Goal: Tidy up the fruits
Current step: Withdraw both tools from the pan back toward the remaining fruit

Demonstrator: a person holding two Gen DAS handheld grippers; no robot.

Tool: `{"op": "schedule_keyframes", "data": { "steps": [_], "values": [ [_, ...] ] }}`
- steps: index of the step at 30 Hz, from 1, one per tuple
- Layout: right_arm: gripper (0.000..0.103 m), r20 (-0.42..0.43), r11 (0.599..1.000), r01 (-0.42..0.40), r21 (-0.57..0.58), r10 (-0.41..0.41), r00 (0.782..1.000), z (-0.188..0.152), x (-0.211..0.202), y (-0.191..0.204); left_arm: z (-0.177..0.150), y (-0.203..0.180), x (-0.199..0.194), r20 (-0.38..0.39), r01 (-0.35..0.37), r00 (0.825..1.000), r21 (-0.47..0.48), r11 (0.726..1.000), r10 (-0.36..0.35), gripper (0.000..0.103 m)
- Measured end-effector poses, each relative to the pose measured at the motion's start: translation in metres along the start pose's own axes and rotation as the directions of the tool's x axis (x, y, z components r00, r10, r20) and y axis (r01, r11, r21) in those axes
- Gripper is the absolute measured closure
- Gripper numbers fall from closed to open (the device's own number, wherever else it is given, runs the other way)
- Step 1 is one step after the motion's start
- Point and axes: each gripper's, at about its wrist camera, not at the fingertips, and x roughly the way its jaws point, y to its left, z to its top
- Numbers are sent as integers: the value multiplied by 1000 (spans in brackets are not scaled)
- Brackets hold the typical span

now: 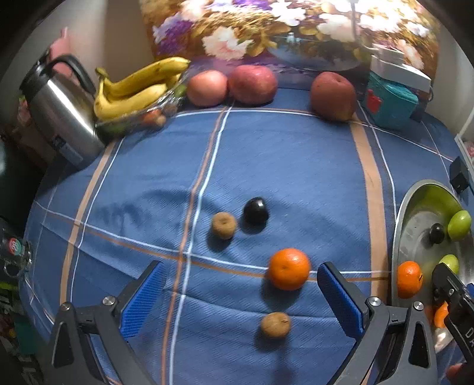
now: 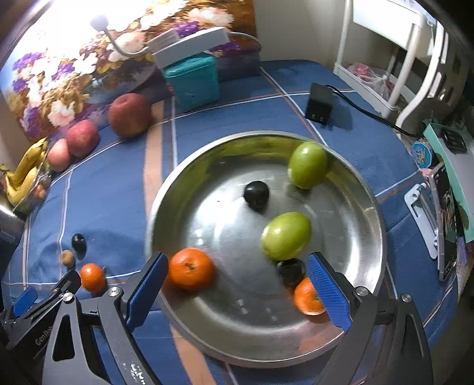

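Observation:
My left gripper (image 1: 241, 296) is open above the blue cloth, blue pads apart. Between and just ahead of its fingers lie an orange (image 1: 289, 269) and a brown fruit (image 1: 275, 325); farther off sit another brown fruit (image 1: 224, 225) and a dark plum (image 1: 256, 210). My right gripper (image 2: 237, 291) hangs open over the steel bowl (image 2: 367, 189). Inside the bowl are two green fruits (image 2: 307, 164) (image 2: 286, 235), a dark plum (image 2: 256, 193), a second dark fruit (image 2: 291, 271) and two oranges (image 2: 191, 268) (image 2: 307, 297). Nothing is held.
Three red apples (image 1: 252, 84) line the back by a floral picture (image 1: 296, 26). Bananas (image 1: 139, 86) lie in a glass dish beside a steel kettle (image 1: 59, 115). A teal box (image 1: 391, 100), a black charger (image 2: 319, 107) and a white rack (image 2: 394, 59) stand at the right.

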Motion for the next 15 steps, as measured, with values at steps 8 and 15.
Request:
{"op": "schedule_keyframes", "data": {
  "steps": [8, 15],
  "values": [
    [8, 3, 996, -62, -71, 62, 998, -7, -11, 39, 0, 49, 3, -38, 43, 998, -81, 996, -46, 0],
    [8, -14, 985, -97, -140, 96, 995, -14, -16, 78, -2, 76, 2, -38, 51, 998, -115, 992, -55, 0]
  ]
}}
